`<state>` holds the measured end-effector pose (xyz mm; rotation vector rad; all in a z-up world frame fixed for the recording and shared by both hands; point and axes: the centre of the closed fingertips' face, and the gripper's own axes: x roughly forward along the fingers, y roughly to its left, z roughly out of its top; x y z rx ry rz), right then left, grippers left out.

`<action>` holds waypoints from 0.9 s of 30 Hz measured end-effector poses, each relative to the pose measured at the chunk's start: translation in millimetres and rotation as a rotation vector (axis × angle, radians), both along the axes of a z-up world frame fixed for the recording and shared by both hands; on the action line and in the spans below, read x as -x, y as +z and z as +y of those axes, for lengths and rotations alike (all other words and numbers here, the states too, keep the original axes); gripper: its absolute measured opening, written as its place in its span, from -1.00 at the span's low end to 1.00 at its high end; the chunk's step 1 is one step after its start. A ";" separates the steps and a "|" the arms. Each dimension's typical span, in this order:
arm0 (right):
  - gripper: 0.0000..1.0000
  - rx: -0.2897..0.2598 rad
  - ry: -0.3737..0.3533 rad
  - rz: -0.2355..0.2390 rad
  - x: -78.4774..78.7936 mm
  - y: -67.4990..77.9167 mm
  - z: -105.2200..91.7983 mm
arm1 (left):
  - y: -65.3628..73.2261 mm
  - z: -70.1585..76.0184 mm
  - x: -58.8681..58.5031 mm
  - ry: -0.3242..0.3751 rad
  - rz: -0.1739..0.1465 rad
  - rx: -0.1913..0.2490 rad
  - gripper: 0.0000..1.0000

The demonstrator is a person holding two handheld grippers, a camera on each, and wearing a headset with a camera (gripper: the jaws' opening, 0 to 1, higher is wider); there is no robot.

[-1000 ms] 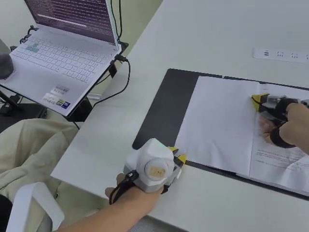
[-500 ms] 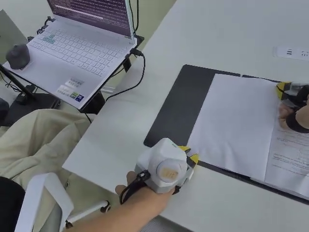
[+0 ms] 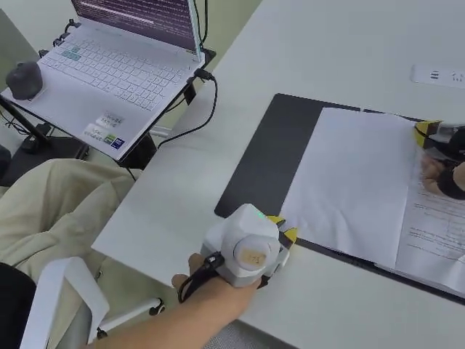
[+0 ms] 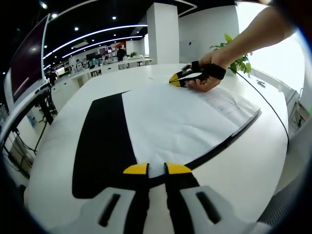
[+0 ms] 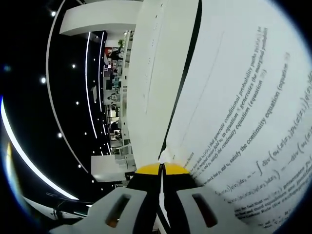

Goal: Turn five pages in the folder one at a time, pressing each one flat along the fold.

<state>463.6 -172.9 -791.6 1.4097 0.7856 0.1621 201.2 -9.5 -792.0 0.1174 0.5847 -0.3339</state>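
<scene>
Left gripper [image 3: 282, 227]: nearest item, at 6 o'clock. Yellow tips rest on the near long edge of the folder. Jaws a narrow slit apart, nothing gripped betw. them.
Folder [image 3: 265, 156]: black, lying open and flat on the white table [image 3: 334, 51], running from 12 to 3 o'clock. Its bare left cover shows at 11 o'clock from the left gripper.
Blank page [image 3: 352, 182]: white, lying flat on the folder's left half, just beyond the left gripper's tips. Its right edge meets the fold.
Printed page [image 3: 436, 236]: right of the fold, at 3 o'clock, lines of small text. In the right gripper view the print runs close under the jaws.
Right gripper [image 3: 424, 130]: at 2 o'clock, at the far end of the fold, held in a hand [image 3: 445, 173] w. a black strap. Jaws clenched, yellow tips together and down on the paper. Whether any sheet is nipped betw. them: cannot tell.
Laptop [image 3: 116, 69]: at 10 o'clock, off the table on a stand, lid up, screen lit. A black cable [image 3: 211, 102] hangs from its right side.
Mouse [image 3: 24, 78]: grey, at 9 o'clock from the laptop.
Power strip [image 3: 438, 75]: white, far on the table at 1 o'clock, well apart from the folder.
</scene>
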 end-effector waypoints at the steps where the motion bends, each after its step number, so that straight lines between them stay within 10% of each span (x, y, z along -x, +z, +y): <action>1: -1.00 -0.006 0.021 0.000 7.5 1.1 2.1 | -0.1 0.1 0.0 0.001 -0.001 0.001 -0.80; 27: -1.00 -0.092 0.162 0.017 103.2 7.3 11.1 | 0.3 0.0 -0.2 -0.012 -0.003 -0.007 -0.80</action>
